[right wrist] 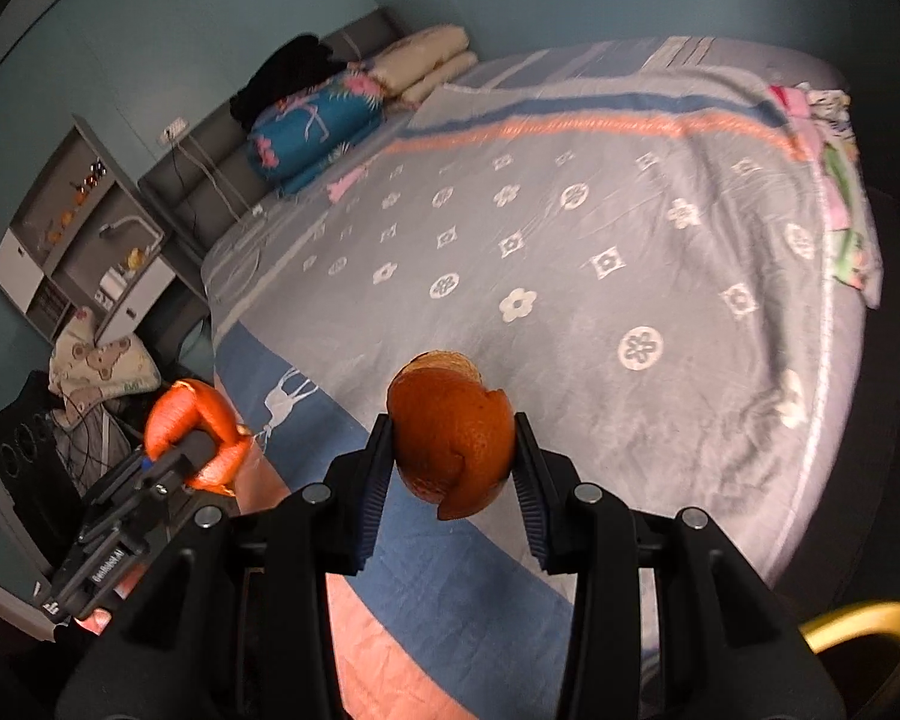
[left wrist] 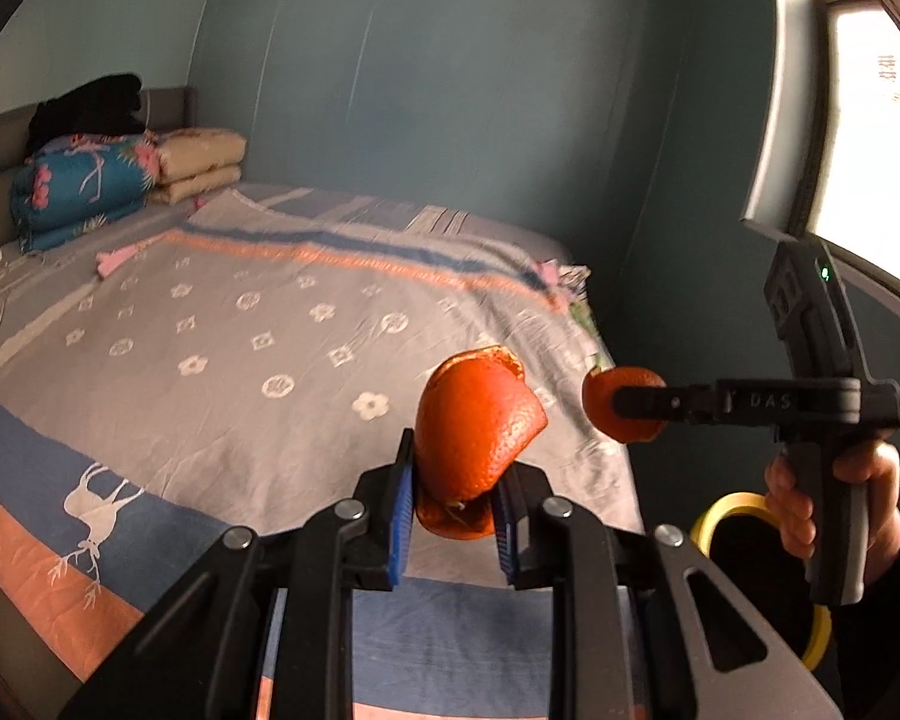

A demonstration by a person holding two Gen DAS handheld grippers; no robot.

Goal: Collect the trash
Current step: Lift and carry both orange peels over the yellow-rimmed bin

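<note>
Teal walls (left wrist: 450, 90) enclose the room. A bed (right wrist: 630, 240) carries a grey patterned cover with blue and orange bands. Folded quilts (left wrist: 90, 180) are stacked at its headboard. A bright window (left wrist: 870, 150) stands at right; grey shelving (right wrist: 72, 222) beside the bed.

Two orange peels (left wrist: 474, 420) (right wrist: 450, 438), two tongs (left wrist: 455, 507) (right wrist: 450, 480)

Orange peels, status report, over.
Left gripper shut on one orange peel. Right gripper shut on second peel. Both held above the bed. Yellow-rimmed bin below right; nothing in the way.
</note>
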